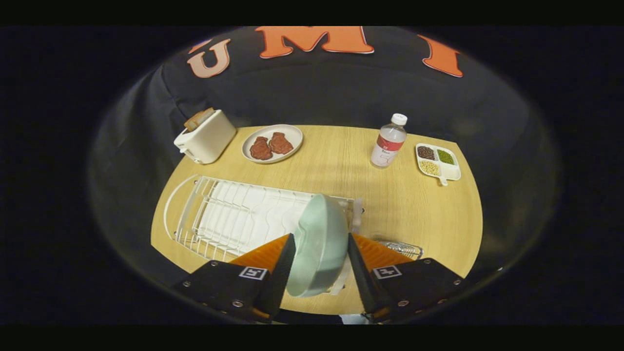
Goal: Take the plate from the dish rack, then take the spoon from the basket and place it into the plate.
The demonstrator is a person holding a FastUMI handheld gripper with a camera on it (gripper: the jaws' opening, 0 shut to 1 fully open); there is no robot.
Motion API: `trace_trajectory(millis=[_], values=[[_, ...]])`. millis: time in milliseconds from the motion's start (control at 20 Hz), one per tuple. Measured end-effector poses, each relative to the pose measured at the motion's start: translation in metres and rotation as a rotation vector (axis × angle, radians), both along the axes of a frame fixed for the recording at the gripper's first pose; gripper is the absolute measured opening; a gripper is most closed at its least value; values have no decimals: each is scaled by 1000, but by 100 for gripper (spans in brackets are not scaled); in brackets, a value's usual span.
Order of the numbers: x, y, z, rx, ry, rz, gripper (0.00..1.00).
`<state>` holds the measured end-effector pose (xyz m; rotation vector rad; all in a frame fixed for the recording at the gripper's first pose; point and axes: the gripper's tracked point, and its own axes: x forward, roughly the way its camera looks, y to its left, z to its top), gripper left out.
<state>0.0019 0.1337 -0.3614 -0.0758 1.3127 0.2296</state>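
Gripper jaws pinching pale green plate, held on edge at lower centre of frame, over right end of white dish rack. Wire basket just right, on table. Spoon hidden.

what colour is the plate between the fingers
Pale mint green, seen in the gripper view: plate.

My table was pale wood. On it sat a white dish rack near me, a toaster at the far left, a plate of meat just beside it, a water bottle farther right, and a divided tray of beans beyond that.
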Motion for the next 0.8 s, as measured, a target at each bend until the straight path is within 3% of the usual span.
trace_trajectory(millis=[250, 550, 800], values=[[-5, 8, -7, -77, 47, 6, 41], [-6, 12, -4, -210, 67, 2, 35], [3, 1, 10, -286, 14, -92, 25]])
